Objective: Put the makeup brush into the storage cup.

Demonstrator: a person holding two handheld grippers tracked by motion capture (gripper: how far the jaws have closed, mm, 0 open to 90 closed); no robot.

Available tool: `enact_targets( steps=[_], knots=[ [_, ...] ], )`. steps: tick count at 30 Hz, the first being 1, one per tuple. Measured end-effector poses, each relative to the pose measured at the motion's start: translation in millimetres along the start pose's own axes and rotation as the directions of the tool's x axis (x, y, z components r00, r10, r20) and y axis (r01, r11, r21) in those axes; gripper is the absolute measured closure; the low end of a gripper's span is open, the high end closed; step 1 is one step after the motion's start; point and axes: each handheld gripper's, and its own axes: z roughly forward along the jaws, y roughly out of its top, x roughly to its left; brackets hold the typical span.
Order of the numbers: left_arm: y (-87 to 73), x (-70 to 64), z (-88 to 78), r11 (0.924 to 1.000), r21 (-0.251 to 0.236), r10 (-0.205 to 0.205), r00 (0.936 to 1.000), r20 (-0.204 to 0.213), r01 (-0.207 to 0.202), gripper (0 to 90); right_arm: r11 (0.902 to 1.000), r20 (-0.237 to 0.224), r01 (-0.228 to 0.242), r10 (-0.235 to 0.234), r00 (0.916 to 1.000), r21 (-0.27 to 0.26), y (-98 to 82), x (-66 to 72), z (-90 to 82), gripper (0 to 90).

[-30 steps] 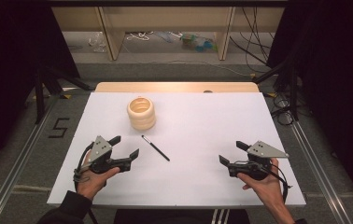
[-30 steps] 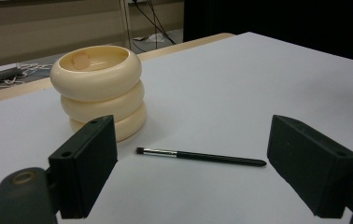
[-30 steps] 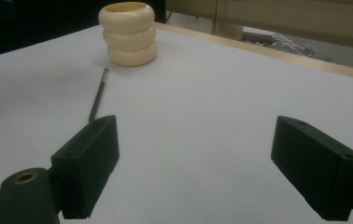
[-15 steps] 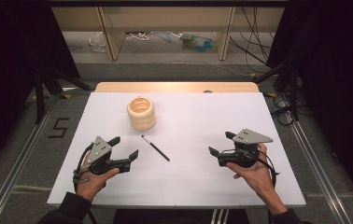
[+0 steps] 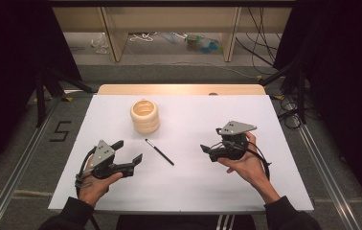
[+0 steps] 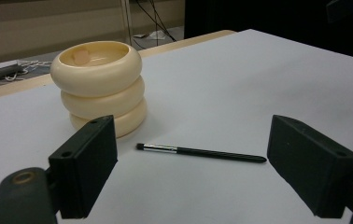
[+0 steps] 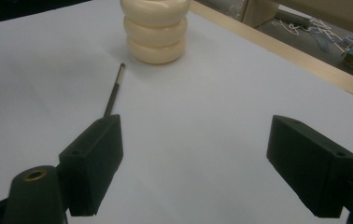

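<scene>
A: What lay on the tabletop [image 5: 265, 191]?
B: A cream holder [image 5: 145, 116] shaped like three stacked rings stood upright toward eleven o'clock from the middle of the white sheet. A thin black brush [image 5: 159, 152] lay flat near it, at about five o'clock from the holder, apart from it, its silver-collared end pointing toward the holder.

A: And the left gripper [image 5: 129, 152]?
B: It sat at eight o'clock, held in the left hand [image 5: 95, 182], jaws spread wide and empty. In the left gripper view the brush [image 6: 200, 152] lay crosswise between the jaws, farther off, with the holder [image 6: 100, 86] behind.

A: The right gripper [image 5: 205, 148]?
B: At four o'clock, in the right hand [image 5: 247, 165], also spread wide and holding nothing. In the right gripper view the brush [image 7: 113, 96] ran up from behind its left jaw toward the holder [image 7: 155, 29].
</scene>
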Motion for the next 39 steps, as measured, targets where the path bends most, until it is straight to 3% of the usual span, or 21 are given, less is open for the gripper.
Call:
enact_targets(
  steps=[10, 16, 19, 21, 25, 29, 31, 32, 33, 39],
  knots=[
    [-0.2, 0.3, -0.2, 1.0, -0.001, 0.0, 1.0, 0.0, 0.0, 16.0, 0.9961, -0.038, 0.036, -0.033, 0.9987, 0.081, 22.9, 7.2, 28.1, 19.8],
    [-0.1, 0.1, -0.3, 1.0, -0.002, 0.001, 1.0, -0.001, -0.001, 16.0, 0.9922, -0.071, 0.053, -0.045, 0.9965, 0.113, 33.6, 10.7, 48.0, 19.9],
    [0.3, 0.5, -0.2, 1.0, -0.001, 0.005, 1.0, 0.0, -0.005, 16.0, 0.9923, -0.066, 0.058, -0.051, 0.9965, 0.109, 37.7, 12.9, 57.1, 20.0],
    [0.1, 0.8, -0.1, 1.0, 0.001, 0.004, 1.0, 0.0, -0.004, 16.0, 0.9876, -0.087, 0.069, -0.057, 0.9945, 0.141, 44.0, 14.2, 66.0, 20.3],
    [-0.2, 1.5, 0.3, 1.0, -0.001, 0.006, 1.0, 0.004, -0.006, 16.0, 0.9865, -0.085, 0.081, -0.069, 0.994, 0.143, 48.0, 16.1, 76.8, 20.5],
    [0.2, 1.7, -0.3, 0.9999, 0.006, 0.01, 0.9999, -0.002, -0.01, 16.0, 0.9771, -0.108, 0.099, -0.08, 0.9909, 0.188, 53.6, 17.7, 90.1, 21.1],
    [0.1, 1.7, -0.2, 0.9999, 0.008, 0.01, 0.9999, -0.002, -0.01, 16.1, 0.9773, -0.1, 0.105, -0.088, 0.9911, 0.184, 54.3, 18.6, 93.7, 21.6],
    [0.1, 1.5, 0.0, 0.9999, 0.007, 0.01, 1.0, -0.002, -0.009, 16.0, 0.9717, -0.113, 0.106, -0.083, 0.9901, 0.211, 55.7, 19.6, 95.2, 22.0],
    [-0.1, 1.2, 0.1, 0.9999, 0.009, 0.008, 1.0, -0.002, -0.008, 16.1, 0.9672, -0.111, 0.13, -0.108, 0.988, 0.218, 57.1, 21.9, 101.2, 22.6],
    [-0.3, 1.6, 0.7, 0.9998, 0.015, 0.015, 0.9999, 0.003, -0.015, 16.1, 0.9564, -0.136, 0.144, -0.112, 0.9843, 0.254, 60.6, 25.9, 112.4, 23.5]
  ],
)
